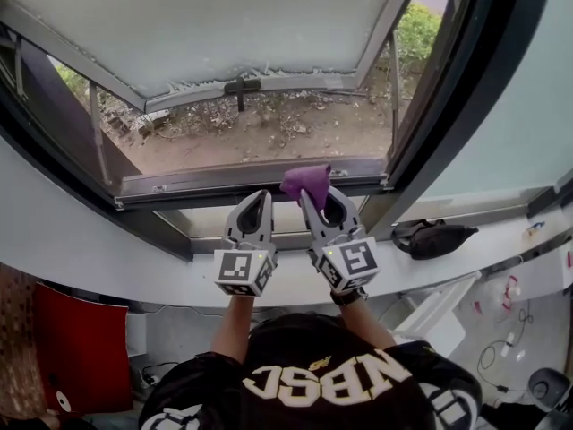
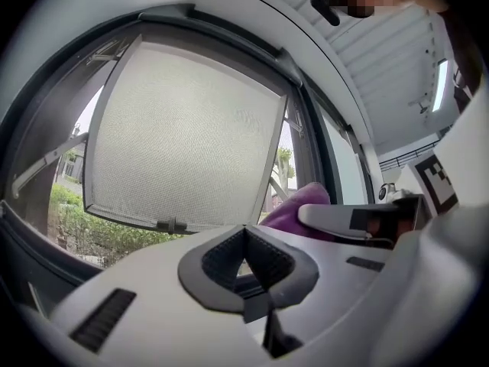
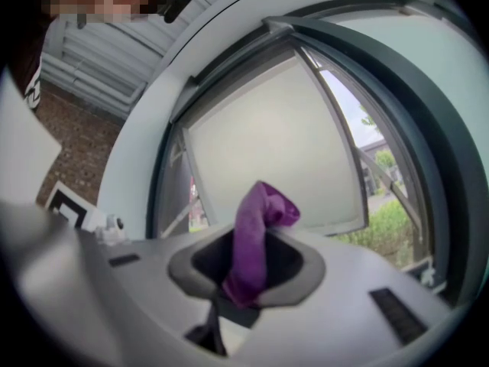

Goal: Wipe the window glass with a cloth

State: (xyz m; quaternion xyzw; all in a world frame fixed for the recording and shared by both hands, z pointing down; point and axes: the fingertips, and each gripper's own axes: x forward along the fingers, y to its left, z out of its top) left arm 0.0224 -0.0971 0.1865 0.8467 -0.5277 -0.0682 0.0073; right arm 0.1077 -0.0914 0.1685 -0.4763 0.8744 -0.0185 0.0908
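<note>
Cloth (image 3: 256,243), purple: where is it held? — Reader

Between the jaws of the right gripper (image 3: 256,262), which are closed on it. A strip runs up through the dark pads and its free end folds over above the jaw tips. In the head view the cloth (image 1: 306,182) stands bunched above the right gripper (image 1: 320,197), in front of the lower rail of the window frame (image 1: 251,179) and apart from the glass. — Legend

And the left gripper (image 2: 246,232)? — Reader

Its jaws are closed on nothing; only a sliver of daylight shows between the pads. In the head view the left gripper (image 1: 253,202) is just beside the right one, both pointing toward the window. The left gripper view shows the cloth (image 2: 294,209) to its right. — Legend

What lies beyond? — Reader

The window glass (image 1: 224,25) is a frosted pane in a sash swung outward, its lower edge away from the frame and bearing a dark handle (image 1: 242,86). Under the open sash lie bare ground (image 1: 269,133) with dry litter and, at upper right, green shrubs (image 1: 416,25). Inside, a white ledge (image 1: 89,258) runs below the frame. A black bag (image 1: 434,237) lies on it, to the right of the grippers and apart from them. The person's black shirt (image 1: 313,383) with white lettering fills the lower edge. — Legend
</note>
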